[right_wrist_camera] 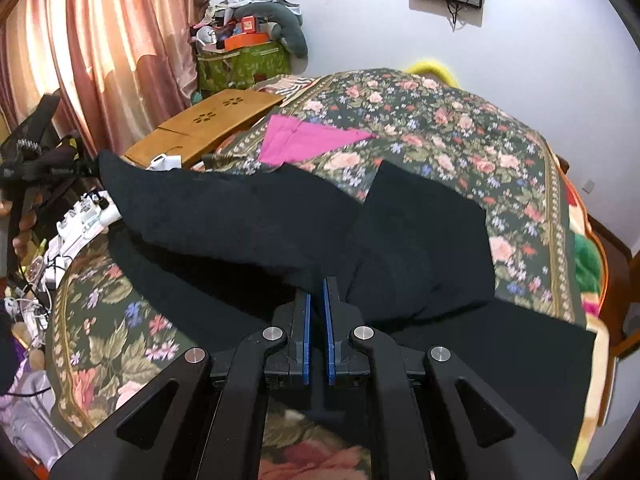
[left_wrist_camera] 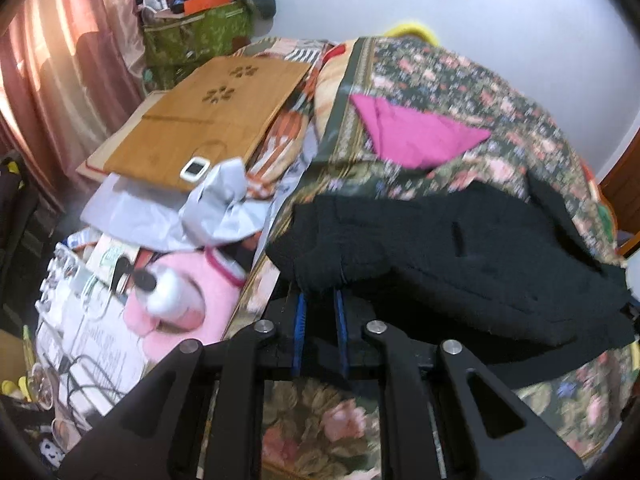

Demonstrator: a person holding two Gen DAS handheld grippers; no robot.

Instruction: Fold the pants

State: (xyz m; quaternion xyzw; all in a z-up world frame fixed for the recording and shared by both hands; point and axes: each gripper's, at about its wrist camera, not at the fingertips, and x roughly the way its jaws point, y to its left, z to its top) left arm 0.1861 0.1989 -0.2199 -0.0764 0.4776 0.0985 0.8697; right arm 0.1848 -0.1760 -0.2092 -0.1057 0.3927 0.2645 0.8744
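Both tongs are clamped on the black fleece pants (right_wrist_camera: 248, 216). Left gripper (left_wrist_camera: 320, 294), with its blue-lined black fingers (left_wrist_camera: 299, 320), bites the near edge of the fabric at the left end of the garment, and the cloth drapes over the fingertips so that they are hidden. Right gripper (right_wrist_camera: 317, 280) pinches a bunched fold of the same pants, its jaws drawn close together with dark cloth between the blue pads (right_wrist_camera: 306, 336).

From the right wrist view the pants spread across the near part of the dark green floral bedspread (right_wrist_camera: 460, 140): one broad panel runs far-left toward the bed's edge, another lies to the right, and a flat part extends along the near-right side. The left wrist view is blurred and shows the garment lifted in a thick, rumpled mass above the bedspread.

Farther back on the bedspread lies a bright pink triangular piece of cloth (left_wrist_camera: 412, 132), apart from the pants. Left of it sits a flat bamboo lap tray (left_wrist_camera: 208, 116) with paw-shaped cut-outs, a small white device (left_wrist_camera: 195, 168) at its near edge. A pink plush toy (left_wrist_camera: 188, 300) lies at the left of the bed, and rose-coloured curtains (right_wrist_camera: 100, 40) hang at the far left.
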